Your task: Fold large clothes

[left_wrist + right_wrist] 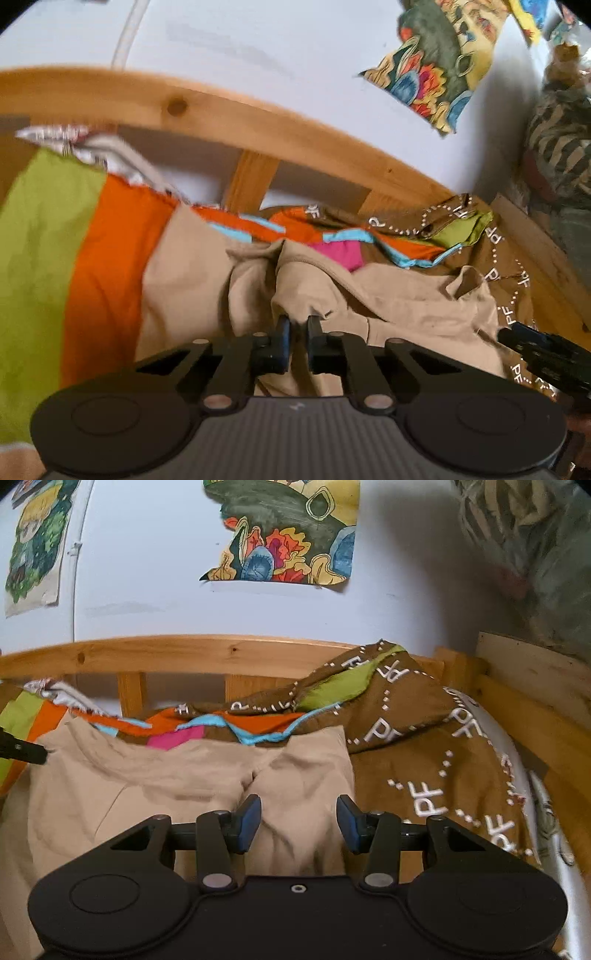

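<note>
A beige garment [184, 786] lies crumpled on a colourful bedspread [406, 768]. In the left wrist view my left gripper [298, 328] is shut on a raised fold of the beige garment [388, 295], with cloth pinched between the blue-padded fingers. The right wrist view has my right gripper [299, 814] open just above the garment's right part, nothing between its fingers. The left gripper's black tip [26, 752] shows at the garment's far left edge. At the right edge of the left wrist view sits the right gripper's black body [546, 354].
A wooden bed rail [184, 653] runs along the back, with a white wall and painted posters [291, 539] above it. The bedspread has green [33, 277], orange and brown lettered patches. A wooden board [532, 672] and striped cloth [535, 554] stand at the right.
</note>
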A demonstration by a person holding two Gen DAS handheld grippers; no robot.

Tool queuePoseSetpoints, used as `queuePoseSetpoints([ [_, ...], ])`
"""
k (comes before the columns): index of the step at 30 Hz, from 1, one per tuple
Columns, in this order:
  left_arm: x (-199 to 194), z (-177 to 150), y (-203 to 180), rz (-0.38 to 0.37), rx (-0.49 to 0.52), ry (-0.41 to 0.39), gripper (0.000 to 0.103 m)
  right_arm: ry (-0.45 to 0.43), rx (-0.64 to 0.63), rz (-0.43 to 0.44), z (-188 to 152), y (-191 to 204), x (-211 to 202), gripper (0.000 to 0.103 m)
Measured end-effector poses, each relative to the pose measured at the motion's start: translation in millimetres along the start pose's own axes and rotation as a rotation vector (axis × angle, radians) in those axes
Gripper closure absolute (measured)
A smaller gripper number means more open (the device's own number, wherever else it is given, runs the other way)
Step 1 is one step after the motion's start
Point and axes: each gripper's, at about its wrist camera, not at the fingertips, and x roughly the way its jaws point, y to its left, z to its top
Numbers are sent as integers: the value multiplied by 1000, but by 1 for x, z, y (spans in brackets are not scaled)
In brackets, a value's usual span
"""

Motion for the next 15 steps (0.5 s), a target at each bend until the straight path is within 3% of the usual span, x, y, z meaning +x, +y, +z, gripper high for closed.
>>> queuePoseSetpoints([
  [4,-1,-9,-2,58,91,65,95,-2,-181,-8,-12,30,17,53],
  [7,-1,-20,10,-1,60,85,90,10,-285,-57,-33,40,28,54],
  [9,-5,-24,25,-58,-17,75,76,6,-249,-57,-38,32,24,54],
  [11,-10,-28,36,-60,-44,60,67,-18,-200,-47,-40,22,13,50],
  [15,-3,-28,50,-35,-81,74,67,-19,-177,-32,-45,12,1,51],
])
